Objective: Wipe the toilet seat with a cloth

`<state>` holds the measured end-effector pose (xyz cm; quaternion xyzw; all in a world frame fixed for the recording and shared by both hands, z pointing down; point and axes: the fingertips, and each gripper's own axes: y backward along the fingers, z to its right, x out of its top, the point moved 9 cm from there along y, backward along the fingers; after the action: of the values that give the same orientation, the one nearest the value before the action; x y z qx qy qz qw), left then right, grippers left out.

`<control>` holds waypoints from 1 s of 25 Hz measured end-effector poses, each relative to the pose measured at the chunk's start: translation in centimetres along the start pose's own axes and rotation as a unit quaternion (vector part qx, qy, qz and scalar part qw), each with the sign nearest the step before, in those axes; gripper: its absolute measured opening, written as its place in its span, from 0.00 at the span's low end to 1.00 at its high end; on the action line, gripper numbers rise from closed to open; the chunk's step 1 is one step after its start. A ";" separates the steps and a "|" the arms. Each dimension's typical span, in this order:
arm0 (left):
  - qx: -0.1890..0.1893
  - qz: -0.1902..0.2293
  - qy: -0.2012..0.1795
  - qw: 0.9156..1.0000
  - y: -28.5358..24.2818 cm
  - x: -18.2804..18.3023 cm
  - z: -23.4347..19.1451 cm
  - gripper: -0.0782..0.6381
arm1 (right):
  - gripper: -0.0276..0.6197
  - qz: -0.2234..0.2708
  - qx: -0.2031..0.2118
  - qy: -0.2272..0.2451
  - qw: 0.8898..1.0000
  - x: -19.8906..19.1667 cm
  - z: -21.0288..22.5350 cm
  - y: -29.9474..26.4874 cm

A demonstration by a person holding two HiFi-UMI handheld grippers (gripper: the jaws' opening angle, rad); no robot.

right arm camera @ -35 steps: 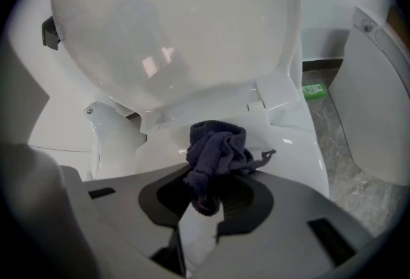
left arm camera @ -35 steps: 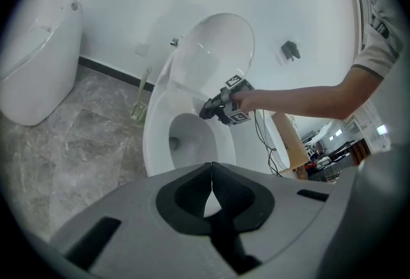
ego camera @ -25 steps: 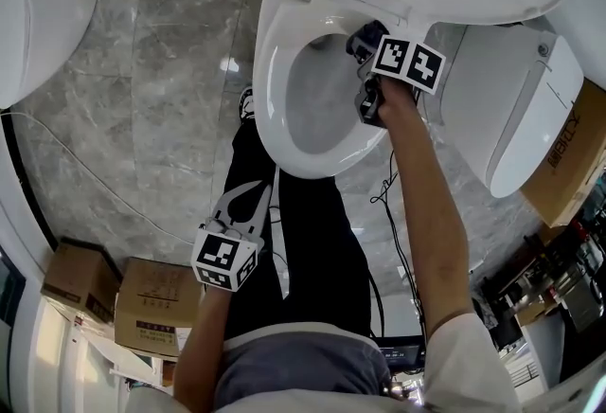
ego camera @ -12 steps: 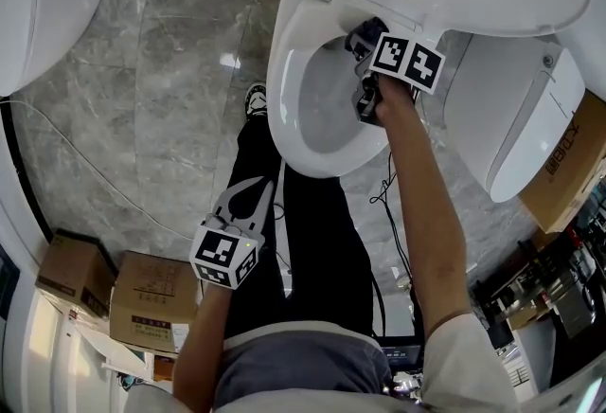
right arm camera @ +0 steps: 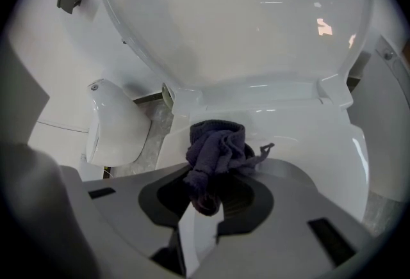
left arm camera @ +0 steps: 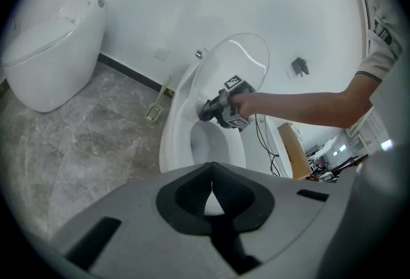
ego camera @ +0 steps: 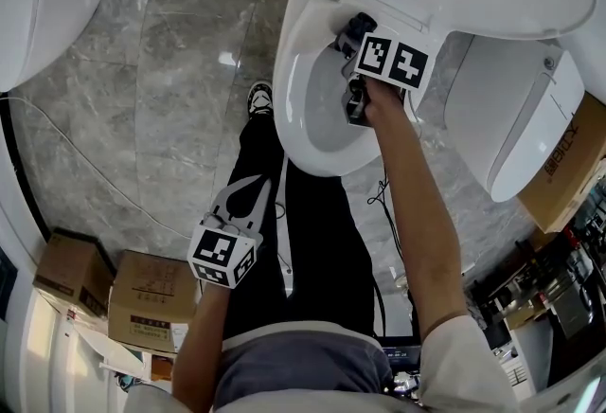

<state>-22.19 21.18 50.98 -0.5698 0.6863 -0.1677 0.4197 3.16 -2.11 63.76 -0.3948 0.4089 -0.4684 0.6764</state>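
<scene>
R gripper [right arm camera: 204, 202]: jaws clamped on dark cloth [right arm camera: 214, 146].
Toilet seat [ego camera: 290, 94]: rear part just ahead of your cloth.
L gripper [left arm camera: 211, 189]: closed, empty, well apart.

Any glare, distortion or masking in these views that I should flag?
Head view: sharp, with one small bright reflection on the floor. Left gripper view: fisheye, dark corners, mosaic masking at the top. Right gripper view: fisheye too, light glare on the raised lid, cloth sharp.
</scene>
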 end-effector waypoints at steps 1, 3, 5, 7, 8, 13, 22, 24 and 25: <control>0.001 0.000 0.000 1.000 0.1 -0.1 -0.2 0.12 | 0.17 0.002 0.000 -0.001 1.000 -0.2 -0.3 -0.1; 0.002 0.001 0.001 1.000 0.2 -0.1 -0.5 0.12 | 0.17 0.005 0.003 -0.004 1.000 -0.5 -1.0 -0.2; 0.002 0.002 0.002 1.000 0.3 -0.3 -0.7 0.12 | 0.17 0.008 0.009 -0.008 1.000 -1.0 -1.7 -0.2; 0.000 0.002 0.002 1.000 0.5 -0.4 -0.8 0.12 | 0.17 0.011 0.014 -0.013 1.000 -1.7 -2.3 -0.3; -0.001 0.002 0.001 1.000 0.6 -0.5 -0.8 0.12 | 0.17 0.011 0.016 -0.016 1.000 -2.1 -2.6 -0.3; -0.004 -0.002 -0.007 1.000 0.9 -0.6 -1.2 0.12 | 0.17 0.015 0.030 -0.032 0.999 -3.9 -3.8 -0.1; -0.011 -0.011 -0.020 1.000 1.5 -1.2 -1.8 0.12 | 0.17 0.016 0.052 -0.064 0.996 -9.0 -5.3 0.7; -0.012 -0.012 -0.020 1.000 1.7 -1.2 -1.9 0.12 | 0.17 0.014 0.052 -0.069 0.996 -10.3 -5.5 0.9; -0.012 -0.012 -0.021 1.000 1.8 -1.1 -1.9 0.12 | 0.17 0.013 0.052 -0.072 0.996 -10.9 -5.5 1.0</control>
<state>-24.83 22.29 51.27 -0.5864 0.6723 -0.1532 0.4251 -4.05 7.69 62.91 -0.3866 0.3391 -0.4502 0.7299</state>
